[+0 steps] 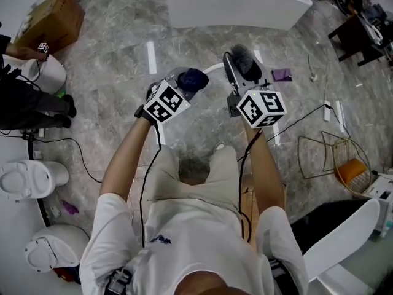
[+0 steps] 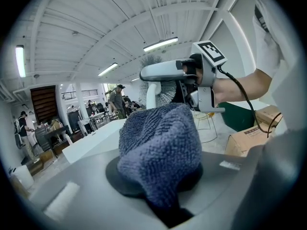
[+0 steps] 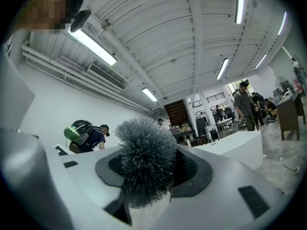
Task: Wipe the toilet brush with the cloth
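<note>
Grey marbled floor [image 1: 110,72] holds 1 cardboard box [image 1: 52,18] (top left) and 1 purple rag [image 1: 282,74].

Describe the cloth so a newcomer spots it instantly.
Start at the big white block at the head view's top. Just below it, the cloth is the bunched dark blue wad clamped in the left gripper; the neighbouring toilet brush is grey and bristly.

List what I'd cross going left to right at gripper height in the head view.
white container → dark blue cloth → toilet brush → purple rag on the floor → wire basket, a little lower in the picture.
</note>
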### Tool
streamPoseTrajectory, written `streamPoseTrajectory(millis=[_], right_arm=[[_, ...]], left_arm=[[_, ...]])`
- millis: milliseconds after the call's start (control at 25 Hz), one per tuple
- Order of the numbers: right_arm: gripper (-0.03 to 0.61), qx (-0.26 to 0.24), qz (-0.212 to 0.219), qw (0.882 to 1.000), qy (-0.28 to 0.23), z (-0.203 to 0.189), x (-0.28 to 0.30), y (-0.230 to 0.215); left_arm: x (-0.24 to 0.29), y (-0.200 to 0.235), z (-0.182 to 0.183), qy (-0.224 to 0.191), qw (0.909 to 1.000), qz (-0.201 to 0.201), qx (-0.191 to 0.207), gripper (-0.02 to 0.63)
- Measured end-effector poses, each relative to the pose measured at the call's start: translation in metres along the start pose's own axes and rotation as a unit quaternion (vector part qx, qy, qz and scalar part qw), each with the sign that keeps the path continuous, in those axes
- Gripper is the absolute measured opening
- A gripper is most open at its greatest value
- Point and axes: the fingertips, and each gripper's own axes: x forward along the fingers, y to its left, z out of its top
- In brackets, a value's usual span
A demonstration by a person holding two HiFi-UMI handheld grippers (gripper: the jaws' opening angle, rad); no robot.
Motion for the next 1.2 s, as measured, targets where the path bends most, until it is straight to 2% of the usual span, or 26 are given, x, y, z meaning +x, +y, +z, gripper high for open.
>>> streamPoseTrajectory(millis=[320, 520, 680, 1000, 1200], right_arm=[[0.219, 0.014, 0.005, 1.0, 0.005, -0.009, -0.001, 0.003], [0.222, 0.023, 0.021, 0.999, 0.033, -0.031, 0.006, 0.015], [0.222, 0.034, 0.022, 0.998, 0.04, -0.041, 0.007, 0.018], [0.222, 0.034, 0.02, 0.997, 0.066, -0.053, 0.009, 0.022], [0.221, 0.039, 0.011, 0.998, 0.054, -0.047, 0.005, 0.016]], left_arm=[[0.004, 0.0, 0.006, 0.003, 0.9998, 0.015, 0.012, 0.06], [0.008, 0.0, 0.024, -0.023, 0.9995, 0.014, -0.014, 0.06], [0.009, 0.001, 0.034, -0.031, 0.9993, 0.014, -0.018, 0.057], [0.009, -0.002, 0.022, -0.03, 0.9993, 0.0, -0.023, 0.052], [0.01, -0.002, 0.016, -0.025, 0.9996, -0.003, -0.014, 0.055]])
